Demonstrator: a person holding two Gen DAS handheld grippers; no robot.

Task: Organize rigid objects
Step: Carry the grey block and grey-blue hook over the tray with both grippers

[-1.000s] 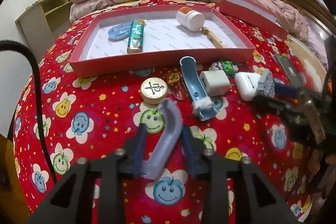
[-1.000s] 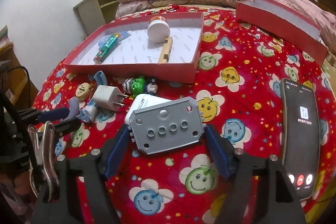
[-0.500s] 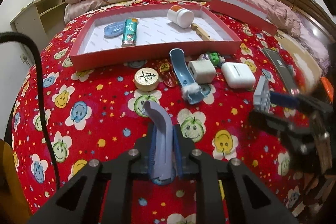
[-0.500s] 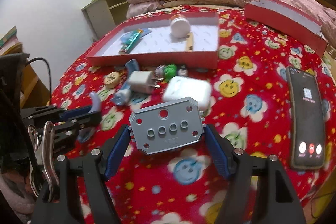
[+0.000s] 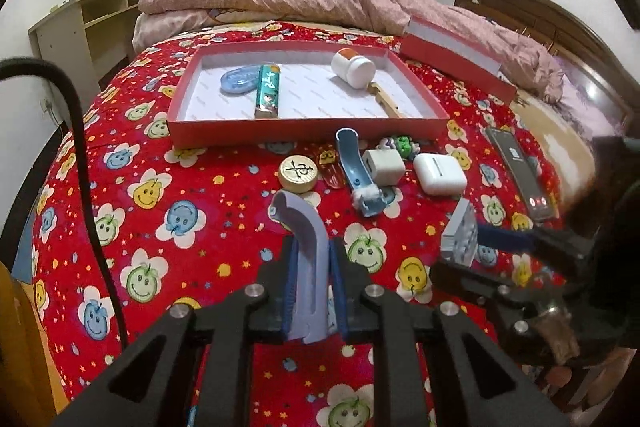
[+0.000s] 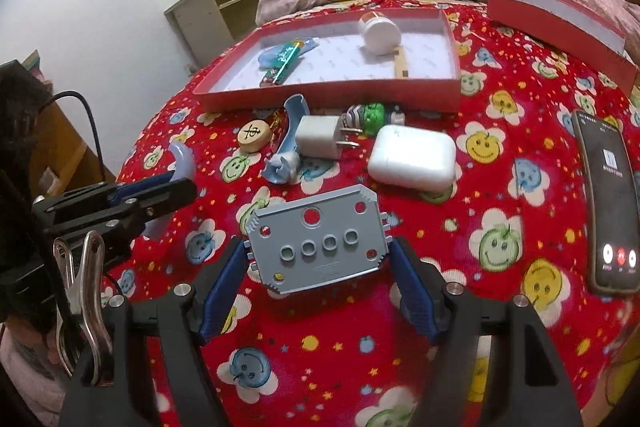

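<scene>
A curved lilac plastic piece (image 5: 305,259) stands pinched between the left gripper's (image 5: 311,291) pads, its hooked end up. A flat grey perforated plate (image 6: 318,241) sits clamped edgewise in the right gripper (image 6: 318,283), raised above the red bedspread (image 6: 500,187).

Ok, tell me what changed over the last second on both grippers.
The left gripper closed on the curved lavender plastic piece and lifted it off the red smiley-print bedspread. The right gripper raised the grey rectangular plastic plate with holes and pulled back. The red tray, its contents and the loose items stayed put.
</scene>
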